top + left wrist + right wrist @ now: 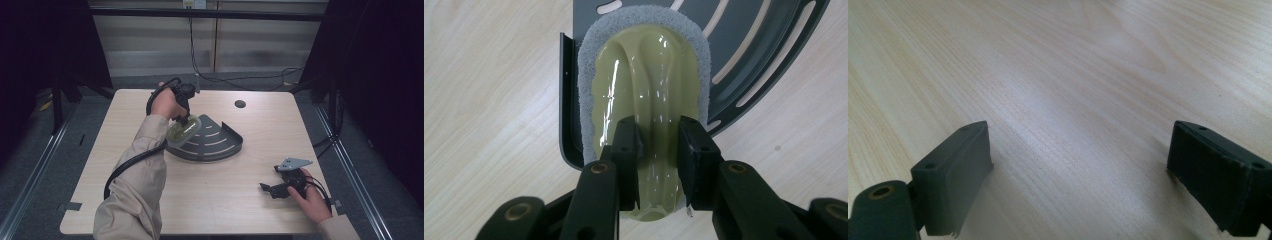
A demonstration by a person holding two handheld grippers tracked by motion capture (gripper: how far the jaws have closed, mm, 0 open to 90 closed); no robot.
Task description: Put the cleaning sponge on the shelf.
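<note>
The rack (212, 142) sits mid-bench (210, 200). The scrubber (183, 129) lies on its nine o'clock edge. The right tongs (272, 190) rest at four o'clock.

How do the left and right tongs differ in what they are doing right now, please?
The left tongs are shut on the scrubber over the dark rack; the right tongs are wide open, holding nothing. The left tongs are raised at the rack; the right tongs rest near the table edge. Both have black jaws.

The table (225, 200) is bright under light from above, but the room's left and right sides are dark. The scrubber (649, 90) shines (white glare streaks).
</note>
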